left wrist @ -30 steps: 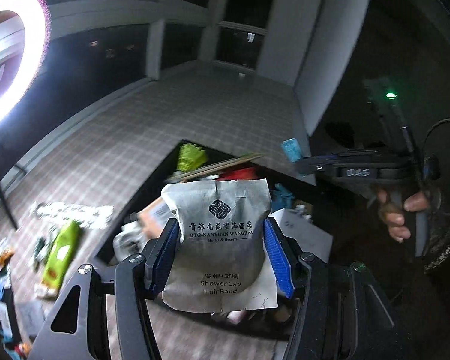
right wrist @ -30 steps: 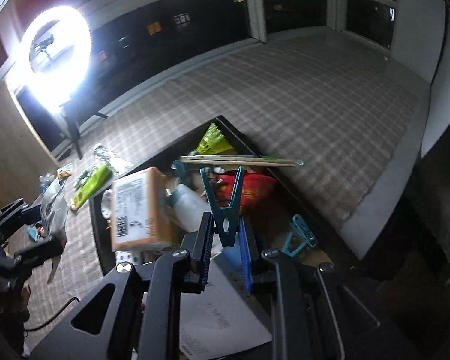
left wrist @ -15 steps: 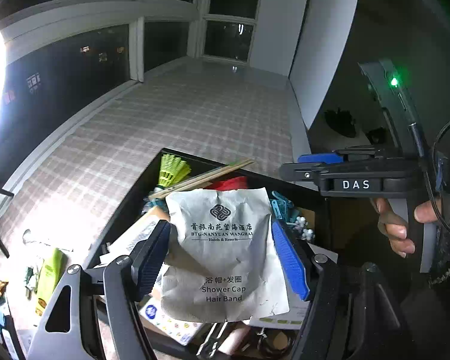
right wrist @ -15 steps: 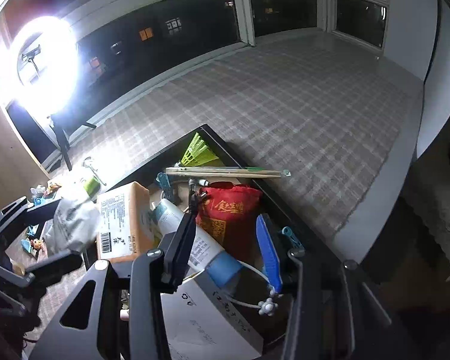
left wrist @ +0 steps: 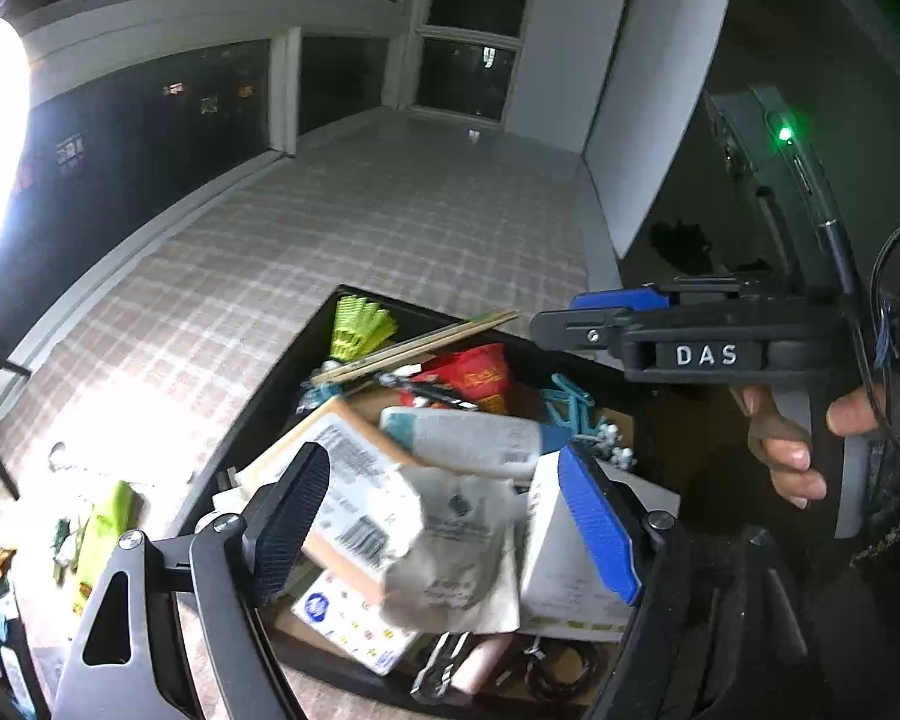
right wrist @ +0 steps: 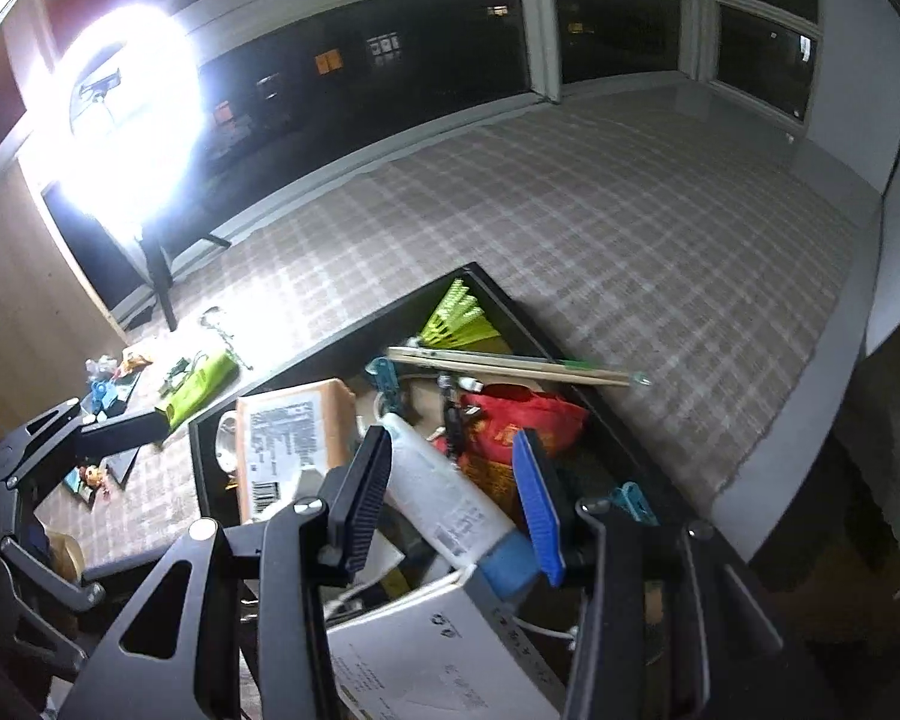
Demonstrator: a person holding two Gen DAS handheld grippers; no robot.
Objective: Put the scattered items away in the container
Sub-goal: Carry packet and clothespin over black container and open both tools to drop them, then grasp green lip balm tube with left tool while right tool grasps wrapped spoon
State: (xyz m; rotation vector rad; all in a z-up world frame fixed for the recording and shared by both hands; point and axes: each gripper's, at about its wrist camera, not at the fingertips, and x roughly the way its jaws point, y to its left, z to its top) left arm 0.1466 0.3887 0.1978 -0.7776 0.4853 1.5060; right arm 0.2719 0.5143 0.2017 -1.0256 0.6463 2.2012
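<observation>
The black container (left wrist: 270,396) is packed with items. My left gripper (left wrist: 444,480) hovers over its near end with its jaws opening. The grey shower cap packet (left wrist: 450,546) lies crumpled in the container below the pads, touching neither. A hand holds my right gripper (left wrist: 618,306) above the container's far right side. In the right wrist view the right gripper (right wrist: 450,450) is open, with nothing between its pads. It hangs over a white bottle (right wrist: 444,498) that lies inside the container (right wrist: 510,306).
The container also holds an orange labelled box (right wrist: 288,438), a red pouch (right wrist: 522,420), chopsticks (right wrist: 510,366), a green shuttlecock (right wrist: 456,318) and a white box (right wrist: 426,648). A green packet (right wrist: 198,384) and small items (right wrist: 102,384) lie left on the checked cloth. A ring light (right wrist: 120,120) glares.
The left jaws spread and the shower cap packet dropped from them into the container. The right gripper let go of a teal clip, opened, and shifted over the bottle.
</observation>
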